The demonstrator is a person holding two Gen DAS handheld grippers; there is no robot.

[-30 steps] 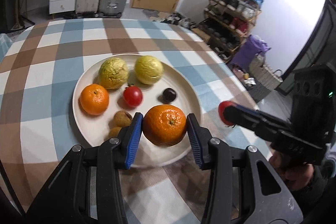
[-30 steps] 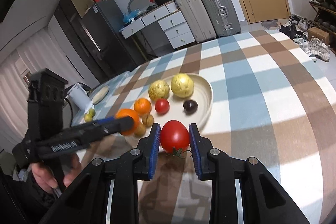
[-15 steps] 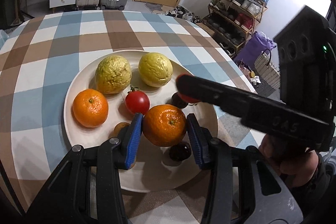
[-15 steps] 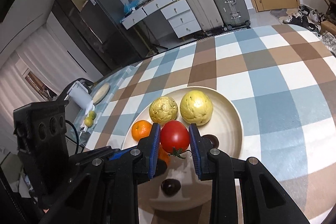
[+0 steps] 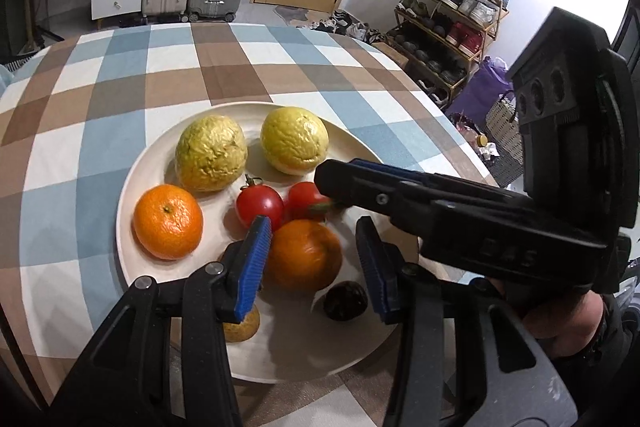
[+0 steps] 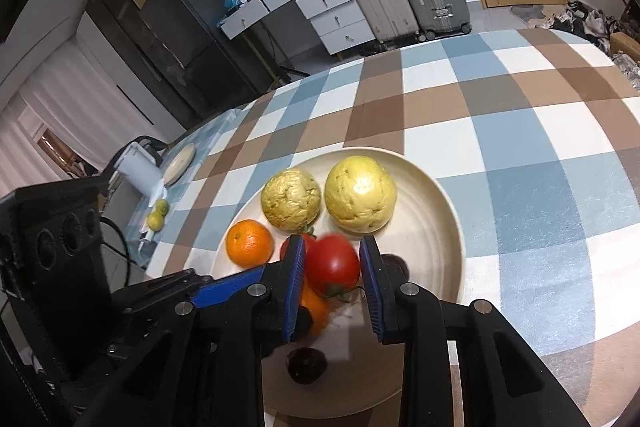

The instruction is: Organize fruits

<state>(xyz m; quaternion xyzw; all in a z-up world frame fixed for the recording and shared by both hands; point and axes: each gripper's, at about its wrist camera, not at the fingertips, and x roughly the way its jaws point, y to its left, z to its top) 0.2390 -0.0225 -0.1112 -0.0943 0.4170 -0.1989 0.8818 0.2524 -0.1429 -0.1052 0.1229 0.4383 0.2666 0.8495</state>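
Note:
A cream plate (image 5: pixel 132 187) (image 6: pixel 440 211) on the checked cloth holds two wrinkled yellow fruits (image 5: pixel 211 158) (image 5: pixel 294 140), an orange (image 5: pixel 168 221), a small tomato (image 5: pixel 259 205) and a dark fruit (image 5: pixel 345 300). My left gripper (image 5: pixel 316 265) is opening around a second orange (image 5: pixel 304 255), which sits on the plate with a gap at the right pad. My right gripper (image 6: pixel 332 283) is opening over the plate. A bigger tomato (image 6: pixel 332 265), blurred, lies loose between its pads, next to the small tomato. In the left wrist view the right gripper (image 5: pixel 330 183) reaches in from the right.
A small brownish fruit (image 5: pixel 240 325) lies on the plate's near side under my left finger. Off the table's left end are a white appliance (image 6: pixel 140 171), a small dish (image 6: pixel 180 163) and two green fruits (image 6: pixel 158 215). Suitcases, drawers and a shoe rack stand beyond the table.
Both grippers moved in over the plate, the right one coming from beside it with the tomato. Both jaws have widened. The orange and tomato now sit loose on the plate.

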